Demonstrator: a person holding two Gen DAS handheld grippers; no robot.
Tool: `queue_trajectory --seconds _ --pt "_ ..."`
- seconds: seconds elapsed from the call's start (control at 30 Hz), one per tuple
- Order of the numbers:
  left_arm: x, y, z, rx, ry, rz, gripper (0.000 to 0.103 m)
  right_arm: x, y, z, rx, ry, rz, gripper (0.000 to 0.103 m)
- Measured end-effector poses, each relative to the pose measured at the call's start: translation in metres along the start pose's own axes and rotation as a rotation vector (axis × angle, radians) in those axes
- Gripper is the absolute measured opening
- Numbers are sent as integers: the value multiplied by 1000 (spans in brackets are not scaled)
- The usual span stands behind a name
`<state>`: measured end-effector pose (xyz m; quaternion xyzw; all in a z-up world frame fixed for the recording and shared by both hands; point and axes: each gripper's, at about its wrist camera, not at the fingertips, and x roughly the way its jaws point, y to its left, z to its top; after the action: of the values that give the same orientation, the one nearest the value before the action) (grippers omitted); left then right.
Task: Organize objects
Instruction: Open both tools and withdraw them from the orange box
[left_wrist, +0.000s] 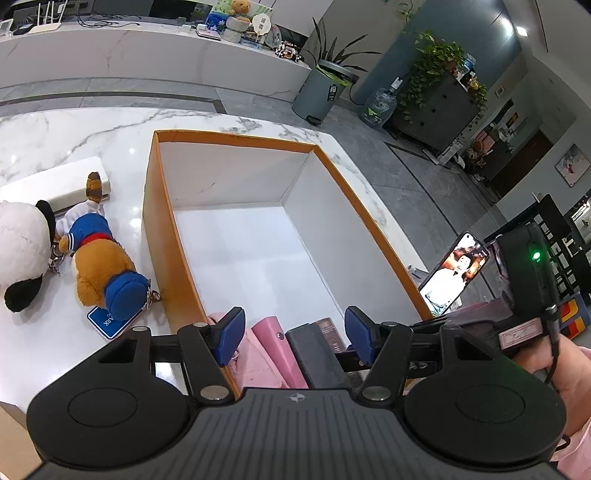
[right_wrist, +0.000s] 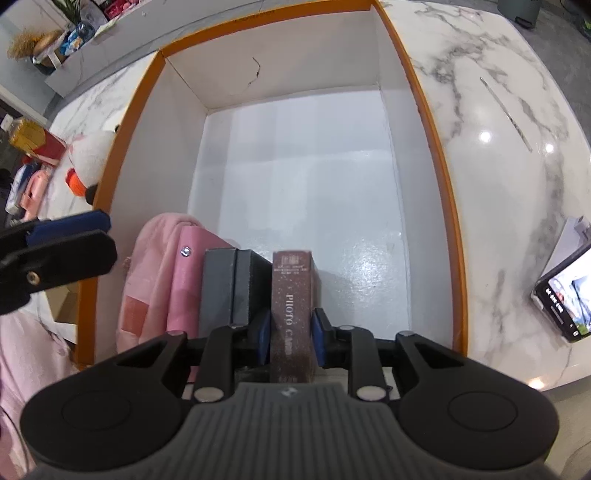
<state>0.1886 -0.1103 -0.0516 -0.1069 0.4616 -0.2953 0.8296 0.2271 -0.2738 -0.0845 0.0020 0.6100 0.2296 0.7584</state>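
Note:
An orange-rimmed box with a white inside (left_wrist: 162, 229) (right_wrist: 436, 155) stands on the marble table. At its near end stand a pink pouch (right_wrist: 184, 280) (left_wrist: 273, 350), a dark grey book (right_wrist: 225, 284) (left_wrist: 314, 350) and a brown photo album (right_wrist: 293, 295) (left_wrist: 330, 332), side by side. My right gripper (right_wrist: 291, 336) is shut on the brown photo album, holding it upright next to the grey book. My left gripper (left_wrist: 293, 332) is open and empty above the pink pouch and grey book. It shows at the left in the right wrist view (right_wrist: 70, 236).
A brown plush dog in blue clothes (left_wrist: 99, 266), a panda plush (left_wrist: 22, 243) and a white box (left_wrist: 55, 184) lie left of the orange box. A phone with a lit screen (left_wrist: 454, 273) (right_wrist: 565, 295) stands on the right. The box's far part holds nothing.

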Motion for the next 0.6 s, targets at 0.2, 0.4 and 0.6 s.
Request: queue_trajectory --seconds 0.2,0.4,0.6 --pt "-2 2 -4 -10 2 -8 70 -6 1 -1 -5 9 4 12" --pt "-10 -1 -8 -4 -11 -15 70 -5 2 -3 -5 -5 -2 12" --pt "-33 -4 -14 8 -46 -21 70 -16 13 -12 -44 -70 -76 15"
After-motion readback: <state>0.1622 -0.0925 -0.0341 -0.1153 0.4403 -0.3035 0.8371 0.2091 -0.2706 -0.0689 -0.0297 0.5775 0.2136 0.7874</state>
